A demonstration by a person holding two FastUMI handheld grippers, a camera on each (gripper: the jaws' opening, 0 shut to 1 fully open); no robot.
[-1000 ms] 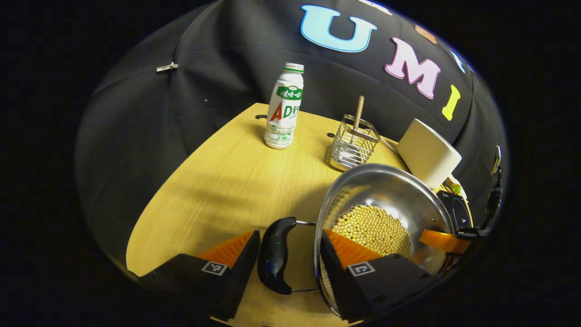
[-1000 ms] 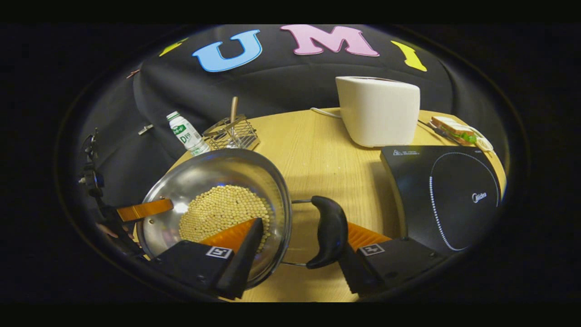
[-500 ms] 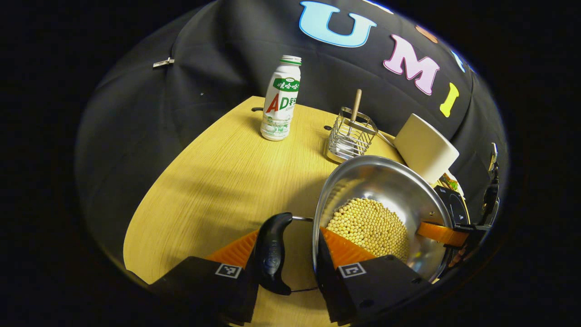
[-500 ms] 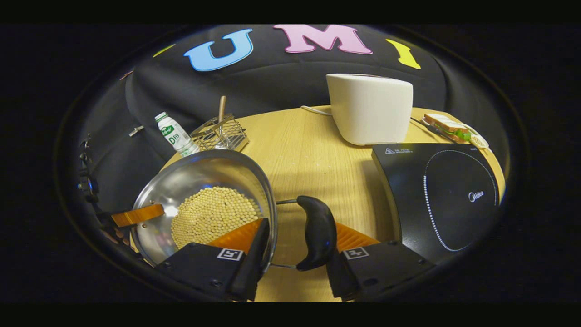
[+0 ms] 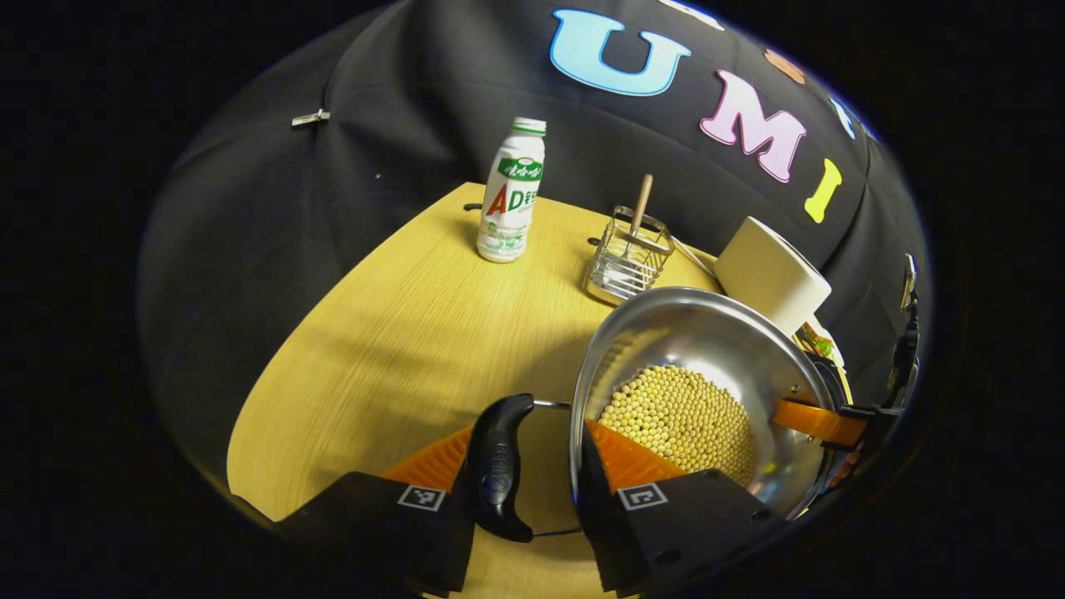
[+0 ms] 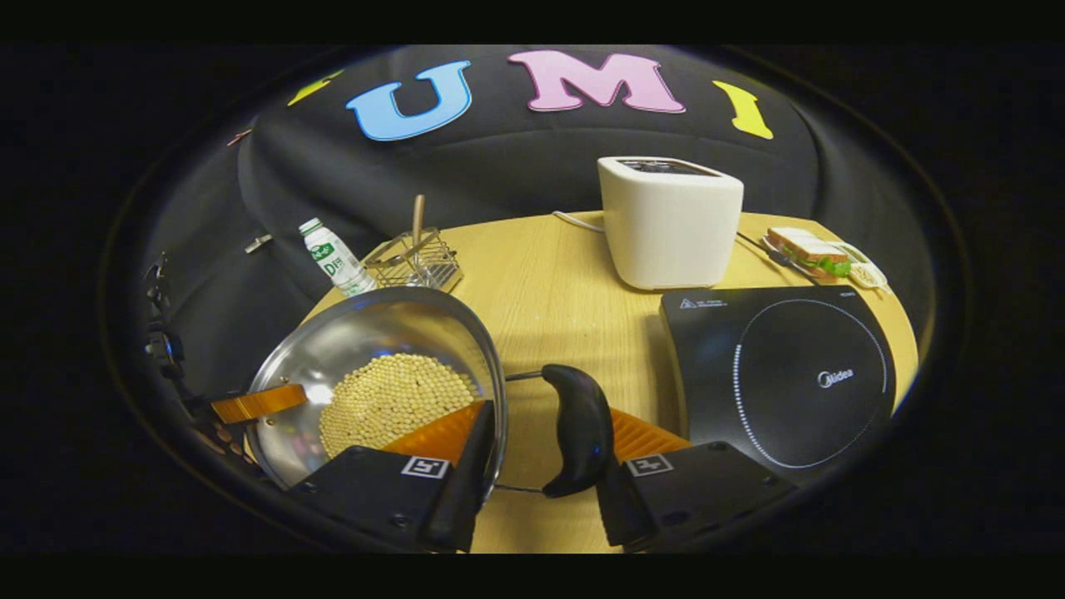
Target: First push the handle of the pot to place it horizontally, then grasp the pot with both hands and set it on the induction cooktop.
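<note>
The pot sits at the near left of the counter, at about 9 o'clock from the cooktop and well apart from it. It is a shiny steel bowl with a bed of small yellow beans across the bottom.

The right tool straddles the pot's right side: one finger inside the rim, over the beans, the other outside the black handle. The outer finger seems to touch the handle, but whether both fingers press is not clear. The left tool stands the same way on the left handle, one finger in the bowl and one outside the grip. Its outer finger looks to be against the grip, yet a firm clamp cannot be told.

Both handles lie roughly level, so the push step looks done and the two-sided grasp is the step in hand.

The pot is stiff, and the beans probably give it some weight — loose weight that will roll if the bowl tips. The polished rim is likely slippery. The handles hang on thin wire loops and may swing, so the sounder hold is rim and grip pinched together on each side, lifted evenly — then carried toward 3 o'clock.

A bottle, a wire rack and a toaster stand farther back.
</note>
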